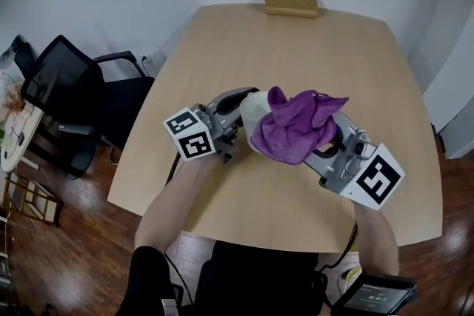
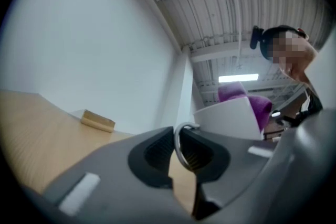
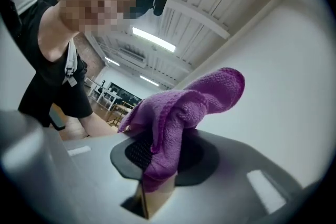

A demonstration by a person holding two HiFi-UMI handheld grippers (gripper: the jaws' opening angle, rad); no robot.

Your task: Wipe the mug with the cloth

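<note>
Wiping looks under way, not finished: left hand-held gripper (image 2: 178, 153) clamps the handle (image 2: 180, 140) of the mug (image 1: 256, 113), right hand-held gripper (image 3: 160, 159) pinches the cloth (image 1: 296, 126), bunched against the mug's side.

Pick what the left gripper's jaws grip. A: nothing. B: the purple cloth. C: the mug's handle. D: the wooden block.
C: the left gripper has its pads closed on the thin handle of the mug; the cloth is in the right gripper.
</note>
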